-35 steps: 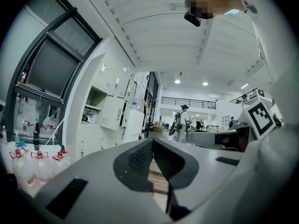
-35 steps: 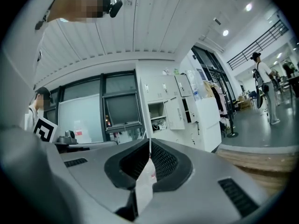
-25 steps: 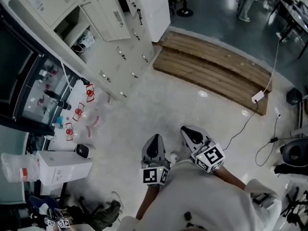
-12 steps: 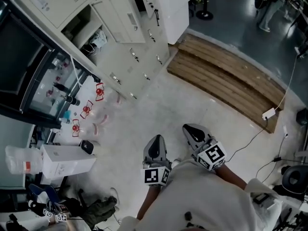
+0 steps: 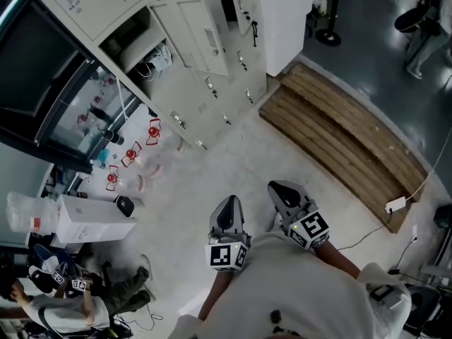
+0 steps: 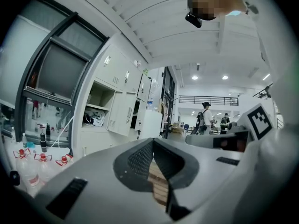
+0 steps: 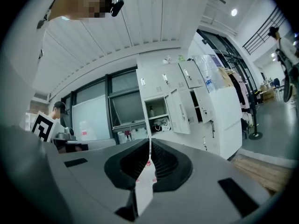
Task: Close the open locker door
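The bank of pale grey lockers [image 5: 212, 83] runs across the top of the head view. One locker door [image 5: 194, 37] stands swung open beside its compartment [image 5: 138, 48], which holds white clutter. The left gripper view shows this open door [image 6: 120, 119] ahead at the left, and the right gripper view shows the door [image 7: 178, 111] ahead at centre. My left gripper [image 5: 227, 214] and right gripper [image 5: 282, 193] are held level in front of my body, well short of the lockers. Both are shut with nothing between the jaws [image 6: 153, 141] [image 7: 149, 141].
A wooden slatted platform [image 5: 346, 136] lies on the floor to the right. Bottles with red caps [image 5: 134, 154] and a white box [image 5: 88, 221] sit by the glass wall at left. A person [image 5: 63, 302] sits at lower left. Another locker door [image 5: 244, 6] hangs open further along.
The lockers have come nearer and slid down and right in the head view as I move toward them. Both grippers keep their place before my body and stay shut.
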A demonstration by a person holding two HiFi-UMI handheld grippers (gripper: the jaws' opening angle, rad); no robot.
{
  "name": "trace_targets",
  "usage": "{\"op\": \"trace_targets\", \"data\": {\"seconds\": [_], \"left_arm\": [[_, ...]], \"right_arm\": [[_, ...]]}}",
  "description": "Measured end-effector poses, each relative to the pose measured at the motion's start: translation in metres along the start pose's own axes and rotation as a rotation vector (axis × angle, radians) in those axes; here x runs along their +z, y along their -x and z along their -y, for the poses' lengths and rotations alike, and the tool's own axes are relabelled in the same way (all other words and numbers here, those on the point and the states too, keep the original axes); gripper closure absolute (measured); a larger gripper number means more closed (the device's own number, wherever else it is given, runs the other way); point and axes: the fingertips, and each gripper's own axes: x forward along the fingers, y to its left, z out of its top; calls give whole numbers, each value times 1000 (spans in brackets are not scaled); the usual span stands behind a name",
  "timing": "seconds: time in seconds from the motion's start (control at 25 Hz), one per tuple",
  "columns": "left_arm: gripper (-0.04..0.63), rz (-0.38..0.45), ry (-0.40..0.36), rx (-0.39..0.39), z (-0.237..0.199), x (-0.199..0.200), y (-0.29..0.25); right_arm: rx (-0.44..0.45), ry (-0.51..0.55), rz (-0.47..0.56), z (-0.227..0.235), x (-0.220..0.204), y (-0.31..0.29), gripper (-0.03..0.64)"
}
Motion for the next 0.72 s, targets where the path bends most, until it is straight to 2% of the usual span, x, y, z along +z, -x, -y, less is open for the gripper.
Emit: {"op": "trace_targets", "data": {"seconds": [0.16,0.32,0.48,0.72], "left_arm": [[588,15,9,42,7,5,-25],[588,21,-13,54,10,7,-51],[588,21,0,71,6,8,-72],[588,-3,25,56,-3,1,-109]], "right_arm": [[36,14,1,28,11,-8,586],[46,23,-4,56,19,-18,586],[55,19,-9,74,20,-31,586],[51,-7,-35,93,11,-54,586]]}}
